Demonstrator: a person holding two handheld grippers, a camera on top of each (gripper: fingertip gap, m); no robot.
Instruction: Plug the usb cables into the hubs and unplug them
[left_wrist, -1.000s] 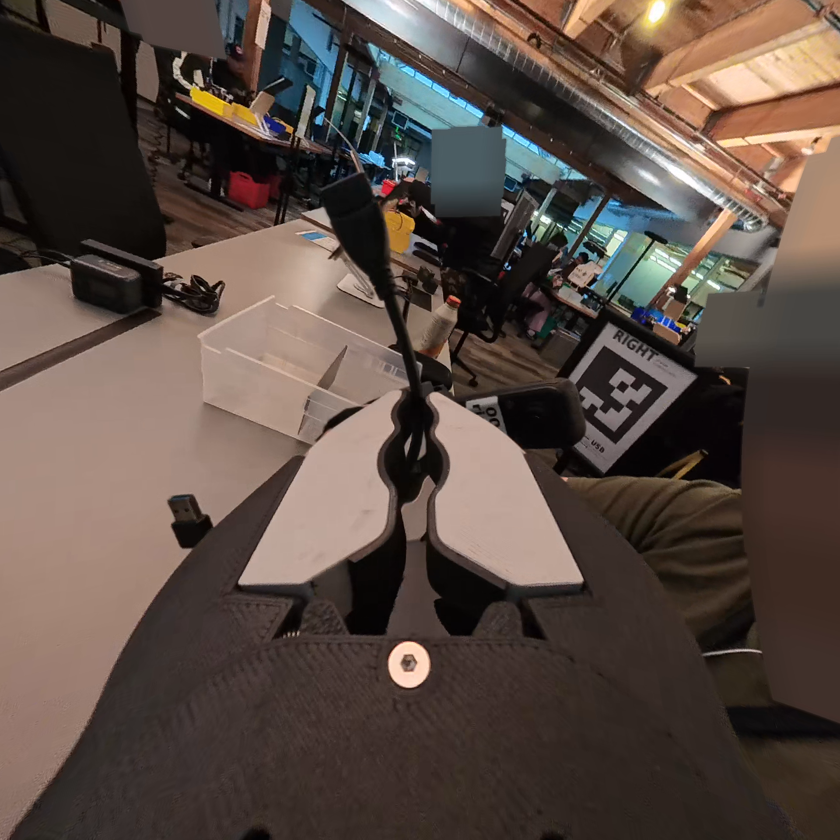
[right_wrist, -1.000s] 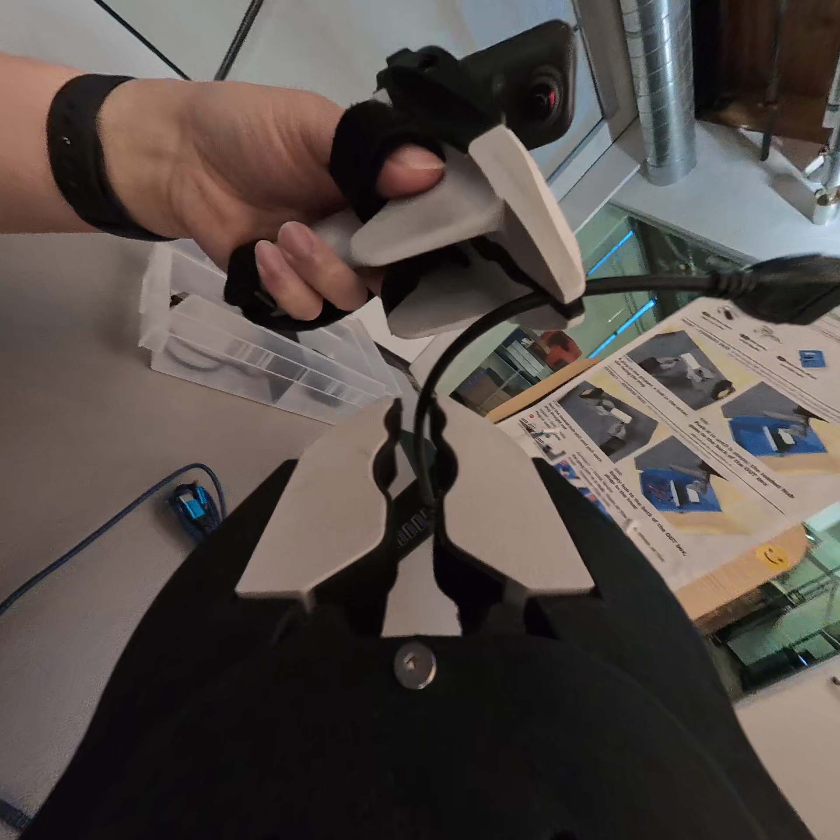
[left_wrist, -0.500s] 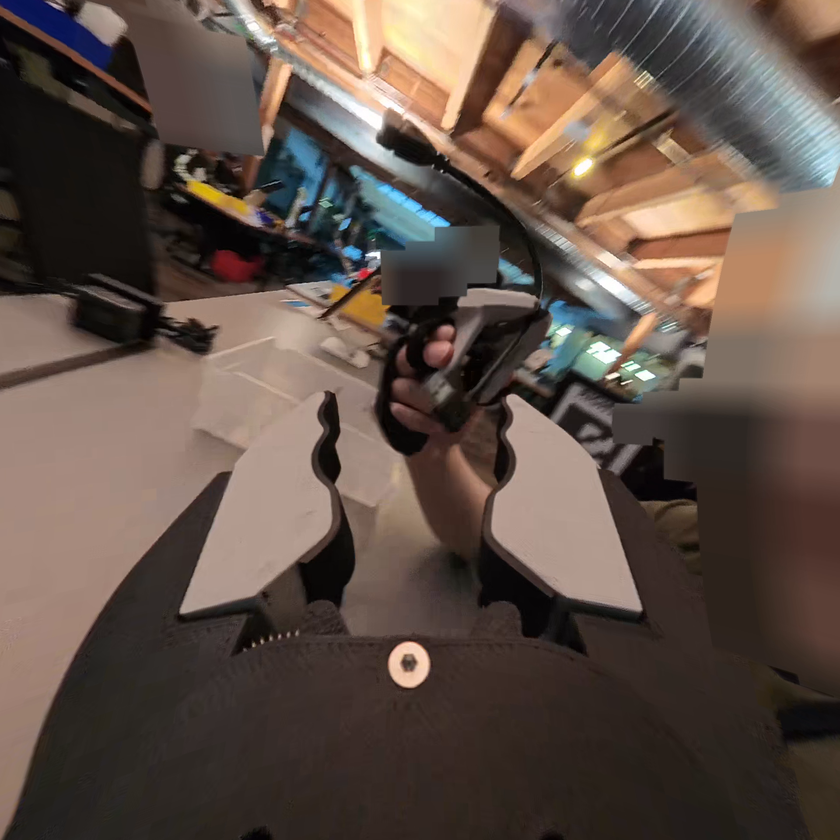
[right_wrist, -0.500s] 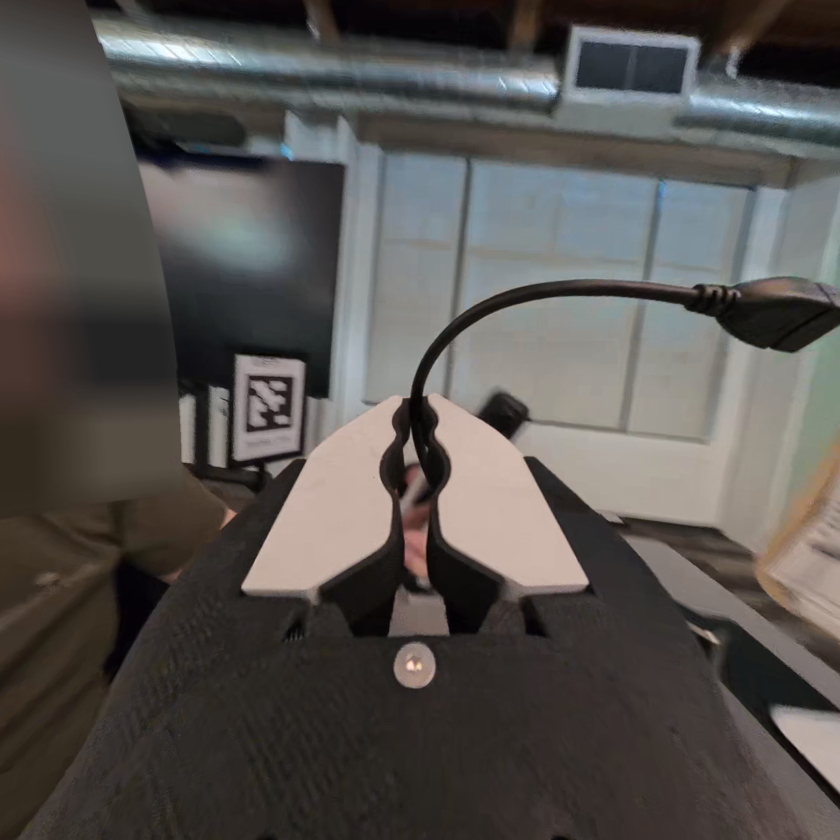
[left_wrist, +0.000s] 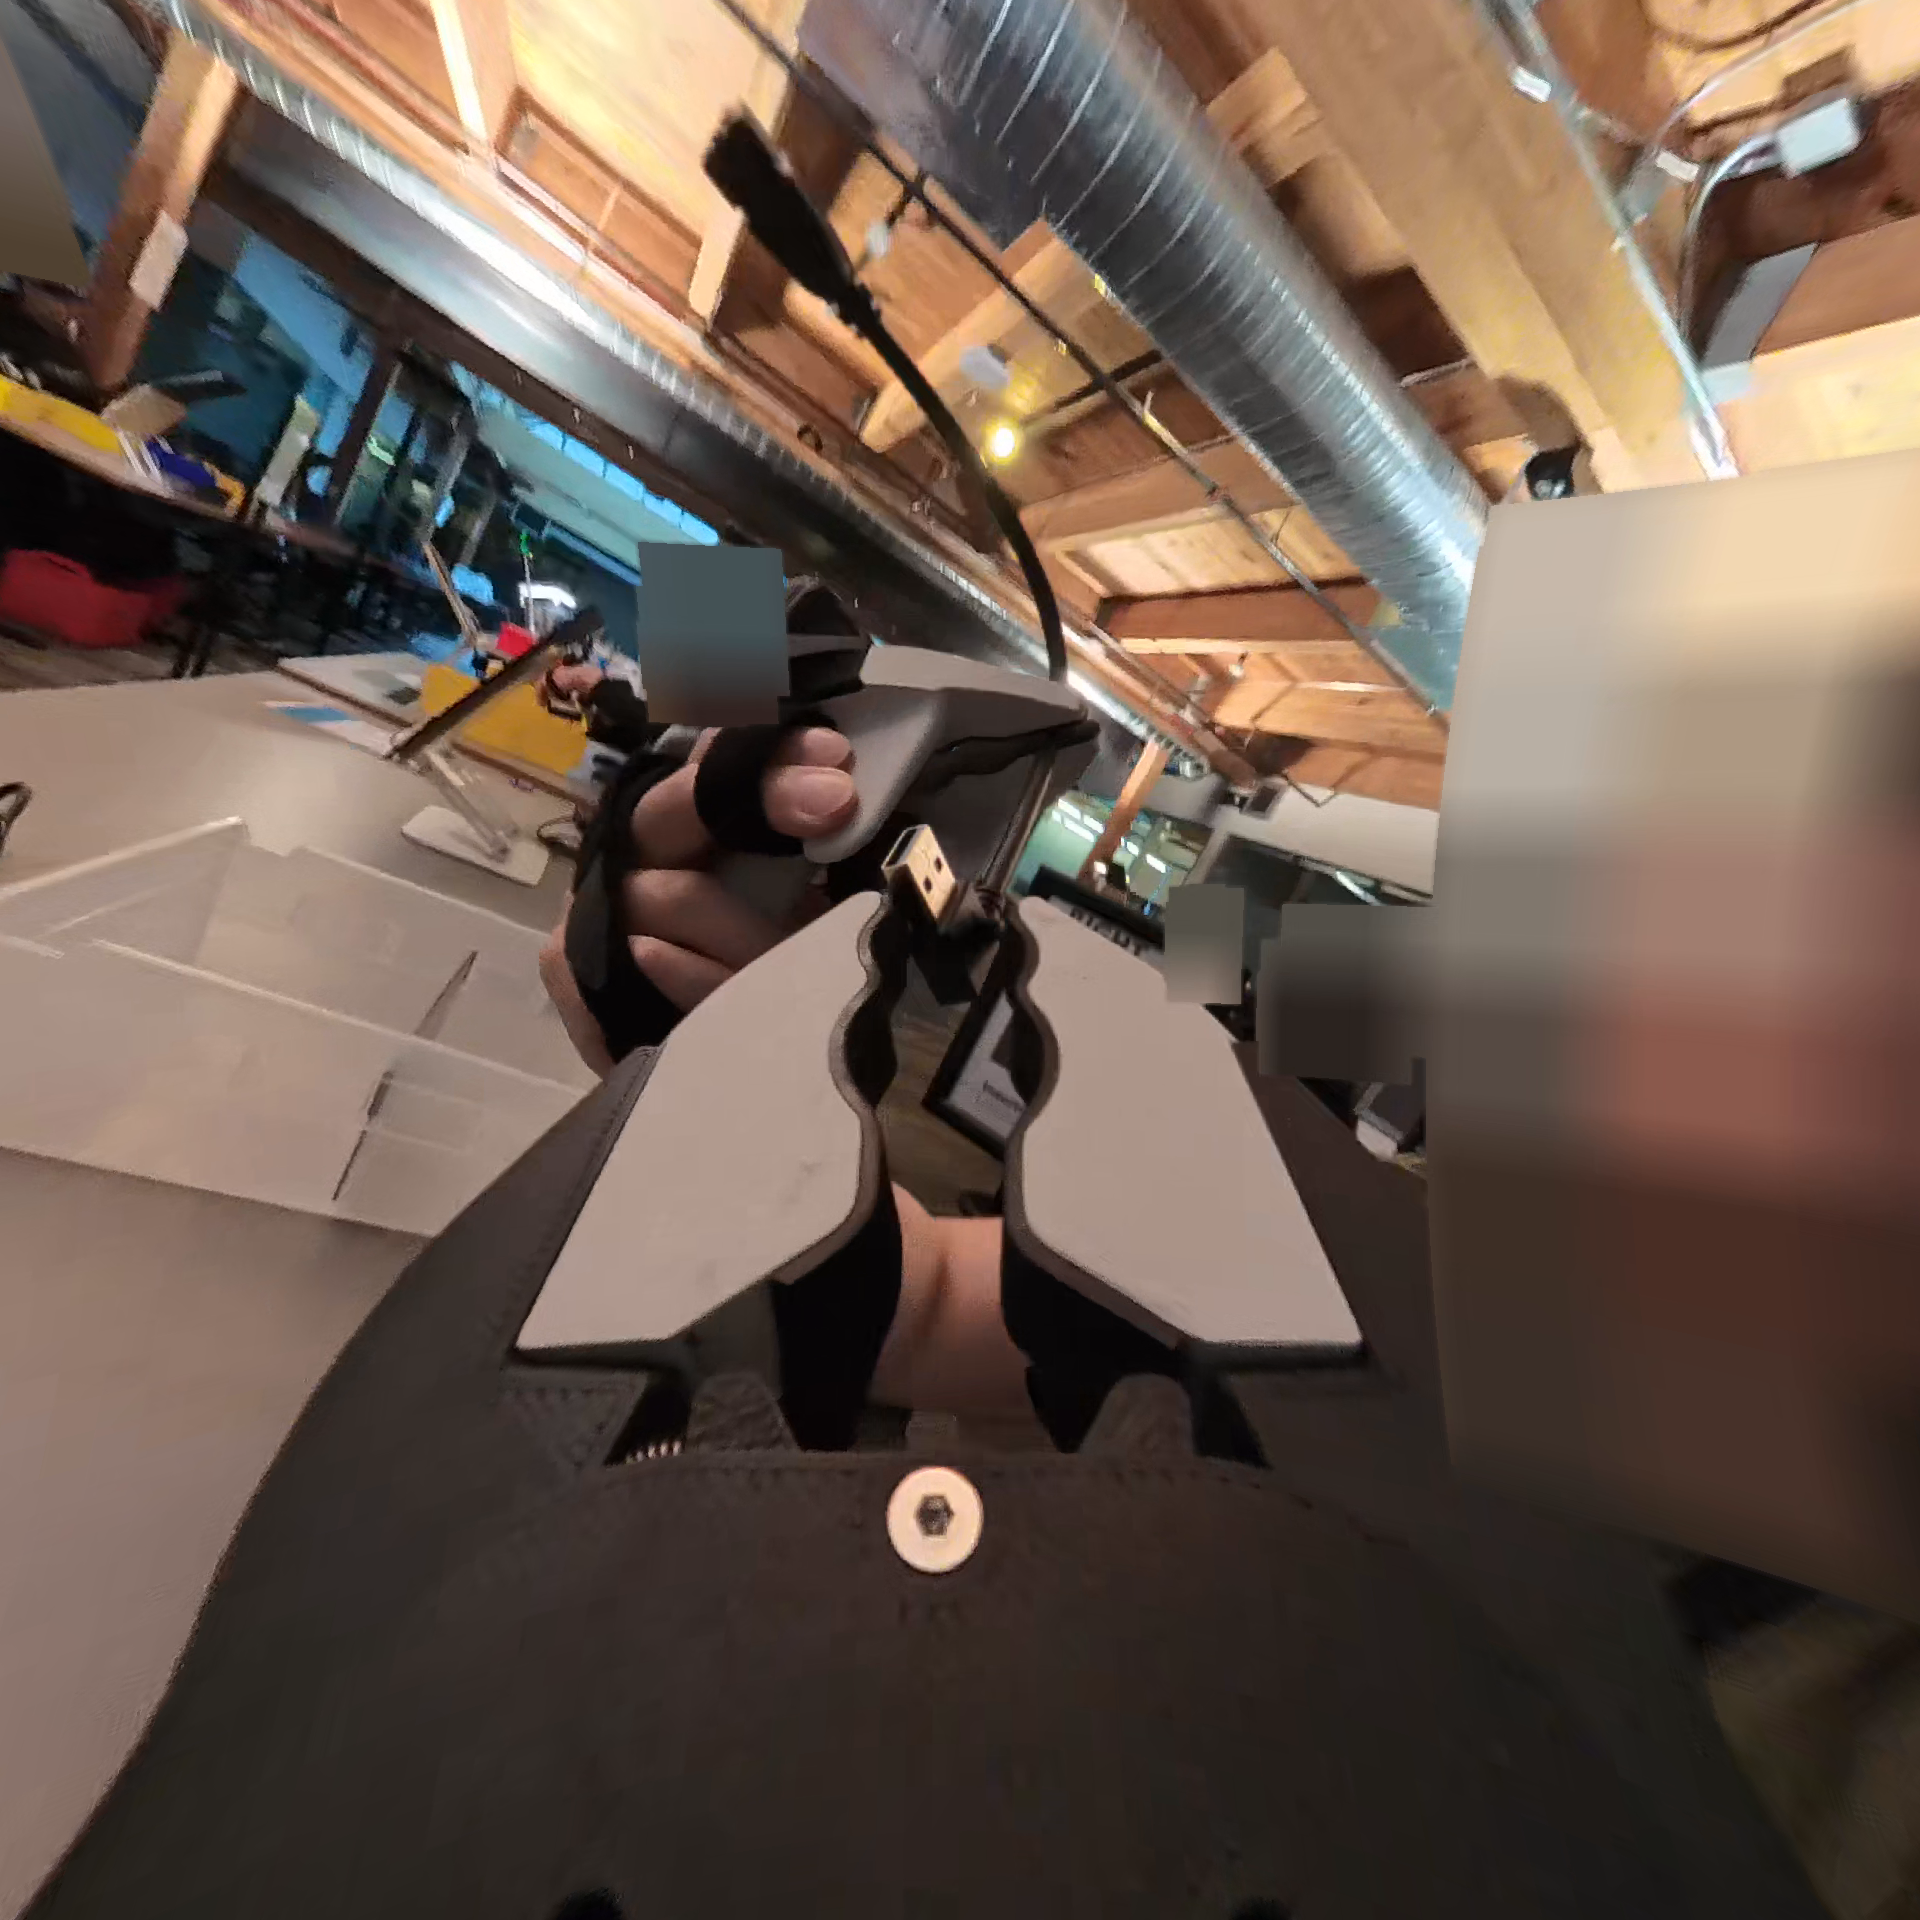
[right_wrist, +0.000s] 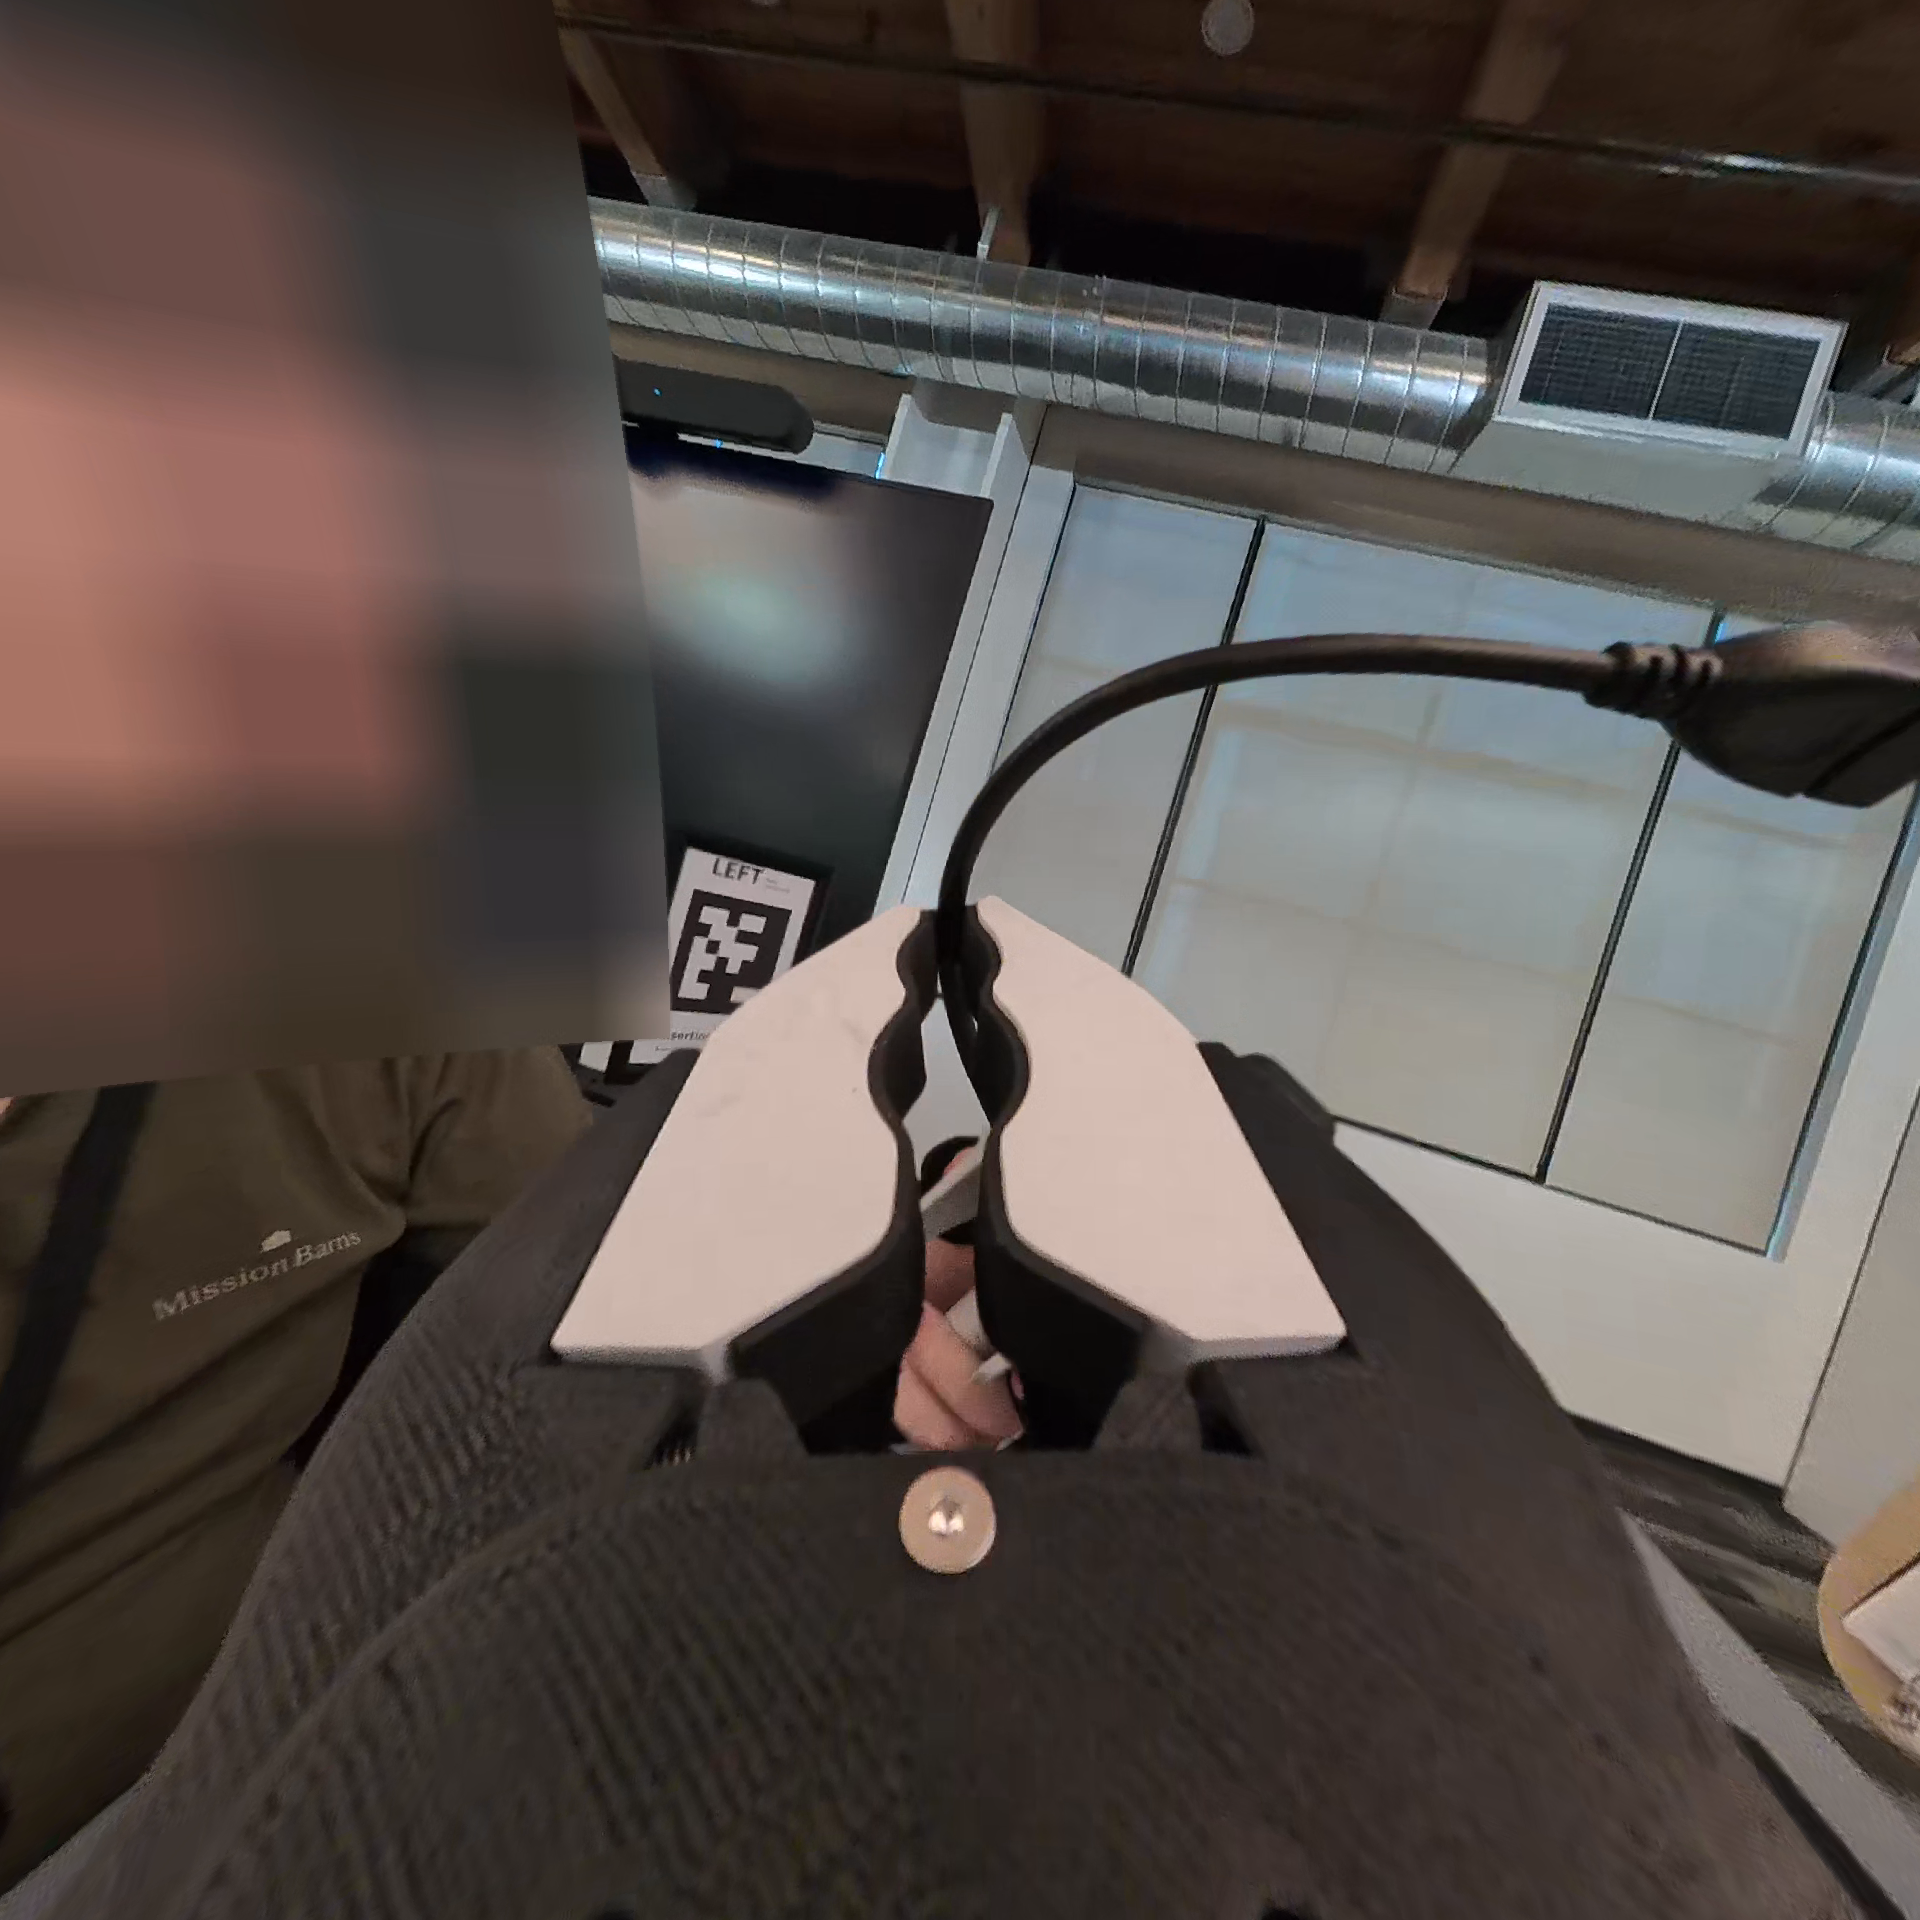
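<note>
A short black USB cable (right_wrist: 1143, 675) has a socket end (right_wrist: 1808, 717) and a metal plug end (left_wrist: 920, 881). My right gripper (right_wrist: 948, 912) is shut on the cable's middle, and the socket end arcs up and to the right. In the left wrist view the right gripper (left_wrist: 997, 727) is held up by a hand (left_wrist: 707, 831), with the socket end (left_wrist: 774, 203) high above it. My left gripper (left_wrist: 943, 914) is narrowed around the plug's black housing, which sits between its tips and appears to touch both. The plug's metal end points up and left.
A clear plastic divided bin (left_wrist: 208, 997) stands on the grey table (left_wrist: 156, 1351) at the left. A black-and-white marker board (right_wrist: 740, 935) stands behind. A person in an olive shirt (right_wrist: 208, 1299) is close on the left of the right wrist view. There is about 7 centimeters between the tips of the two grippers.
My left gripper let go of the cable, opened wide, then closed in on the plug end. My right gripper kept its grip and swung the cable up off the table.
</note>
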